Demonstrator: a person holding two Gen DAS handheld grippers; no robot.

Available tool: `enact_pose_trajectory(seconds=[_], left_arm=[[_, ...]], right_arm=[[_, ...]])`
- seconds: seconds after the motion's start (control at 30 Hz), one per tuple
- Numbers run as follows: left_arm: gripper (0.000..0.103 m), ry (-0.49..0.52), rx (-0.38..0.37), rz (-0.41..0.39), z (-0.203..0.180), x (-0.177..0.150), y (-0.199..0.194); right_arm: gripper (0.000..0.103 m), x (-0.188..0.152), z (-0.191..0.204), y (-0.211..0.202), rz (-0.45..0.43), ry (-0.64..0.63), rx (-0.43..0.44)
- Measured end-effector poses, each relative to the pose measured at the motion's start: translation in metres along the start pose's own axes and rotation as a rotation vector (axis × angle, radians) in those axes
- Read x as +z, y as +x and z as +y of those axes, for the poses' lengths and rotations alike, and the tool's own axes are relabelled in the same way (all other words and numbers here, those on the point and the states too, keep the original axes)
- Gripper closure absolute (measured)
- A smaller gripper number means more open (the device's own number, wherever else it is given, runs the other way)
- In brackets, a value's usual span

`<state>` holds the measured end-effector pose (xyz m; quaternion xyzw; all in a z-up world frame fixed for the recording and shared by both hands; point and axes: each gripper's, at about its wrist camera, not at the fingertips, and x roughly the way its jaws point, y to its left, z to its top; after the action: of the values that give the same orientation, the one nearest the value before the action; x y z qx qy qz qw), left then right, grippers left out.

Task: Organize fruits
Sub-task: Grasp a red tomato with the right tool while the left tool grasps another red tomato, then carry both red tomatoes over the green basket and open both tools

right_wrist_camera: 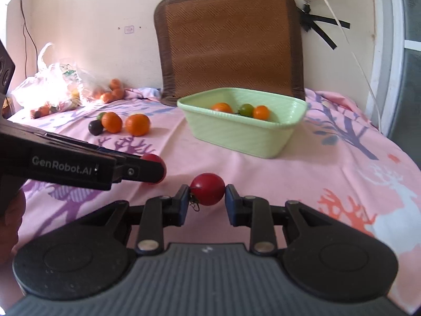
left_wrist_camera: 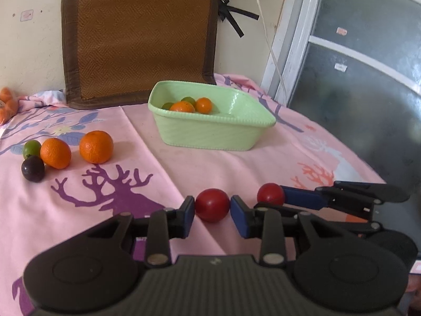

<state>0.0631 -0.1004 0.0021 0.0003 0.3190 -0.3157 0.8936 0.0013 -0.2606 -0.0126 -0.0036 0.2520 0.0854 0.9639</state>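
- Red fruit in each grip: left hand-held gripper (left_wrist_camera: 212,206) pinches one red fruit (left_wrist_camera: 212,205), right hand-held gripper (right_wrist_camera: 207,194) pinches the other red fruit (right_wrist_camera: 208,192).
- Both sit low over the pink cloth (left_wrist_camera: 236,163), side by side, short of the green basket (left_wrist_camera: 210,131).
- Next: lift clear of the near rim, release over bare basket floor, not onto the oranges (left_wrist_camera: 190,106).
- Both grippers angle forward and down, towards the basket.

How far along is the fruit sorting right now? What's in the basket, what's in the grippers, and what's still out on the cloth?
Partly done. The green basket already holds about four fruits, orange and green. In hand: the left gripper is shut on one red fruit, the right gripper on another red fruit. Left on the cloth: two oranges, a green fruit and a dark purple fruit.
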Motion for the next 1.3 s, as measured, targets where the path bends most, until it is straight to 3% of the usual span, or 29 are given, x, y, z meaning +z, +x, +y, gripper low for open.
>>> enact_pose_trajectory(seconds=[0.33, 0.63, 0.83, 1.03, 1.2, 1.3], left_arm=[[0.073, 0.021, 0.008, -0.015, -0.006, 0.006, 0.0], [0.073, 0.032, -0.032, -0.099, -0.012, 0.08, 0.022], [0.073, -0.022, -0.05, -0.035, -0.007, 0.108, 0.072], [0.066, -0.004, -0.022, -0.007, -0.01, 0.111, 0.094], [0.065, -0.026, -0.033, -0.054, 0.0, 0.117, 0.071], [0.066, -0.058, -0.034, -0.149, 0.023, 0.123, 0.027]], right_arm=[[0.071, -0.008, 0.001, 0.001, -0.001, -0.016, 0.007], [0.071, 0.025, -0.025, -0.008, -0.179, 0.056, -0.053], [0.071, 0.046, -0.056, 0.023, -0.189, 0.131, -0.087], [0.07, 0.049, -0.061, 0.046, -0.183, 0.092, -0.118], [0.07, 0.049, -0.061, 0.047, -0.2, 0.094, -0.143], [0.07, 0.049, -0.061, 0.039, -0.215, 0.122, -0.147]])
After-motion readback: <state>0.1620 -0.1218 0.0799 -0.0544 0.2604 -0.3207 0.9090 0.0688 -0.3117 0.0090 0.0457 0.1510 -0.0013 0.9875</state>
